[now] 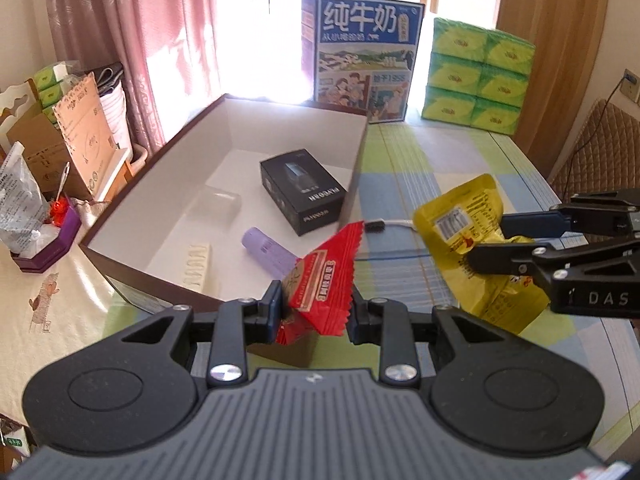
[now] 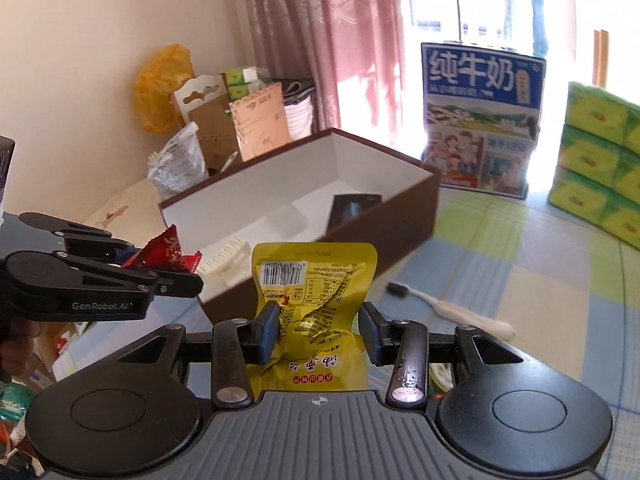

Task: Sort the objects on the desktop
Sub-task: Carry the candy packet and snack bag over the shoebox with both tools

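My left gripper [image 1: 316, 308] is shut on a red snack packet [image 1: 326, 280], held in the air by the near right corner of the brown box [image 1: 132, 184]. The right gripper [image 2: 320, 334] is shut on a crumpled yellow snack pouch [image 2: 316, 280], also off the table, just right of the box. In the left wrist view the right gripper [image 1: 486, 240] comes in from the right with the yellow pouch [image 1: 464, 220]. In the right wrist view the left gripper [image 2: 168, 268] shows at the left with the red packet [image 2: 170, 254]. Inside the white-lined box lie a black carton [image 1: 304, 190], a purple tube [image 1: 268, 252], a clear case [image 1: 218, 208] and a white comb-like piece [image 1: 196, 268].
A white cable with a black plug [image 2: 448, 308] lies on the checked tablecloth right of the box. A blue milk carton box [image 1: 362, 56] and stacked green tissue packs [image 1: 476, 76] stand at the table's far end. Cardboard boxes and bags [image 1: 52, 148] crowd the left side.
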Available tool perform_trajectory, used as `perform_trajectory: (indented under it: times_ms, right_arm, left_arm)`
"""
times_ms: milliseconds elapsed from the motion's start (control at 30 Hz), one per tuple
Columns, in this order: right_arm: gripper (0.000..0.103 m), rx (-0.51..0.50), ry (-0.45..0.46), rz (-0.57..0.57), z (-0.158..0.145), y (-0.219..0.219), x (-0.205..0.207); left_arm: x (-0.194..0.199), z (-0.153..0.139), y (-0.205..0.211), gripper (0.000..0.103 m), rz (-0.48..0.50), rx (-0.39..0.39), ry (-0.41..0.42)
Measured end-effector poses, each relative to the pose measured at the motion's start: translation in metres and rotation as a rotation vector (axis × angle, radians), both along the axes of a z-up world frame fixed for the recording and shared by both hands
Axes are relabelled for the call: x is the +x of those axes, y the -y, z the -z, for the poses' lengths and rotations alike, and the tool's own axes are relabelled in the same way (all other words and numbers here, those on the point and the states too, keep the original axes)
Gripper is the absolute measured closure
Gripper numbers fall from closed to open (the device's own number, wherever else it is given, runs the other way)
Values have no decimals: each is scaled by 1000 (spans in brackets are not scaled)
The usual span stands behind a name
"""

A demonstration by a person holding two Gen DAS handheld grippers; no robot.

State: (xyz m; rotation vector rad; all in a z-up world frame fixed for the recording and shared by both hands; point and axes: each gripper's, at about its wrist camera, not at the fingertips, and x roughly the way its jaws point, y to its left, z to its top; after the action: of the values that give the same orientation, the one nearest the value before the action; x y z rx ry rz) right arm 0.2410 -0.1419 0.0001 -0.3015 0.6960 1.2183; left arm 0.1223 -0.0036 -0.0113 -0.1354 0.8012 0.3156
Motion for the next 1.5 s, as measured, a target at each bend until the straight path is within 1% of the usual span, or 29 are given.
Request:
perform_trajectory:
  times_ms: [267,467,667,833,1033,1067,1167,1333,1500]
  right_arm:
    - [63,4,-9,-15,-2,-34,-2]
    - [63,14,-15,-23,-3,-64,2]
    - [63,20,-12,-40,-3,-103,9]
    - [63,-2,1,-40,6,-137,17]
    - [63,-54,7,-46,26,-167,25]
    - [63,-42,7,-68,30,-171,26]
    - [63,-89,15,-75,43,-182,31]
    - [63,-168,7,-100,63,-192,42]
    - [63,-220,3,-147,73,-197,45]
  left_arm:
    - [1,-5,-25,77,-18,7,16]
    - [9,-4,-52,77,-40,3,20]
    - [24,-2,-80,77,-63,-20,25]
    - [39,5,-100,77,-84,-56,13]
    - [51,23,-122,77,-113,-97,-23]
    - [53,26,-125,77,-115,-106,-29]
    - [57,36,-131,77,-119,-128,-55]
    - [67,53,-135,77,-107,-155,-109]
    - [75,70,-138,77,-76,-184,-174]
